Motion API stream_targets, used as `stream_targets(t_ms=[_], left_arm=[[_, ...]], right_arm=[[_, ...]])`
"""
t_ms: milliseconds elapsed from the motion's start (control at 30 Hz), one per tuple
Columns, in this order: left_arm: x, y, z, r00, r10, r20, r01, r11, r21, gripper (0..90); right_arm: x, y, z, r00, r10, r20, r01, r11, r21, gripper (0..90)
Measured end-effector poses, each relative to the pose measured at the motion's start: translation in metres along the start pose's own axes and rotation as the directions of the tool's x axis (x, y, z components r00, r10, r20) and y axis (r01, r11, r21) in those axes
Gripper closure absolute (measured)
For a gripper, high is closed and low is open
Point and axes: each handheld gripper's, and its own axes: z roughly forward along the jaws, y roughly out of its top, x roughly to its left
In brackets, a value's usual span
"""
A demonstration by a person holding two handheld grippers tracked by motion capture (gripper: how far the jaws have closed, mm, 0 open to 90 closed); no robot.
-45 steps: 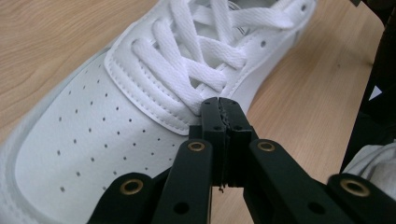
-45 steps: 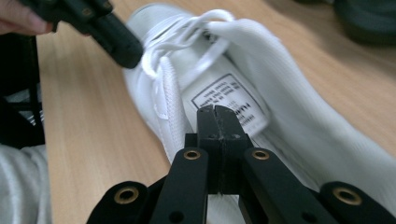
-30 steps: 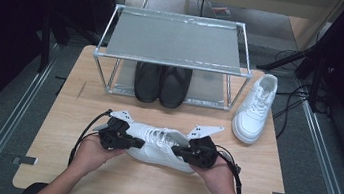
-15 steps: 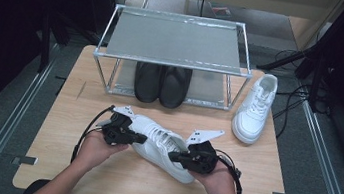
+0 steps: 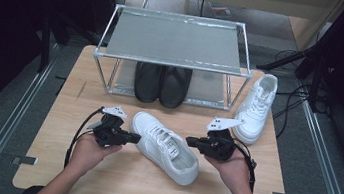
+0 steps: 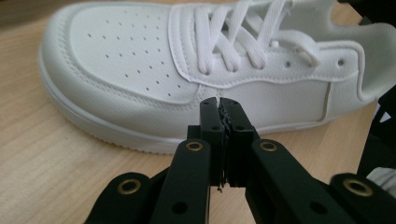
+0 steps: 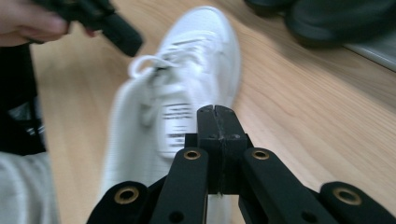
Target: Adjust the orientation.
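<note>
A white sneaker point(image 5: 166, 146) lies slantwise on the wooden table point(image 5: 99, 173), toe to the far left and heel to the near right. My left gripper point(image 5: 138, 137) is shut, its tips right at the shoe's left side near the toe. In the left gripper view the closed jaws point(image 6: 220, 101) sit against the sneaker's point(image 6: 140, 60) side panel; I cannot tell whether they touch. My right gripper point(image 5: 188, 140) is shut and holds nothing, just right of the shoe's opening. The right gripper view looks over its closed tips point(image 7: 217, 110) at the blurred sneaker point(image 7: 196, 60).
A second white sneaker point(image 5: 256, 107) stands at the table's right side. A metal shoe rack point(image 5: 175, 39) spans the back, with a pair of black shoes point(image 5: 161, 83) on its lower shelf. Cables trail from both grippers. There is bare wood along the near edge.
The sneaker has turned from lying crosswise between both grippers to lying slantwise. The right gripper has come off it and shifted right. The left gripper stays by the toe end.
</note>
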Motion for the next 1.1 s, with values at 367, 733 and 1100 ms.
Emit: stream_targets(t_ms=[367,733,1100], left_arm=[[-0.014,-0.009,0.023,0.9998,0.015,0.011,-0.016,0.9989,0.044,90.0],[-0.005,-0.006,0.019,0.9997,-0.002,-0.023,0.002,0.9992,0.039,90.0],[0.010,-0.003,0.013,0.9978,-0.045,-0.049,0.046,0.9987,0.023,88.9]], right_arm=[[-0.008,-0.002,0.032,0.9996,-0.022,0.016,0.020,0.994,0.108,90.0],[0.007,-0.005,0.040,0.9996,-0.019,-0.023,0.021,0.994,0.111,90.0],[0.032,-0.008,0.062,0.9986,-0.019,-0.048,0.025,0.993,0.119,90.0]])
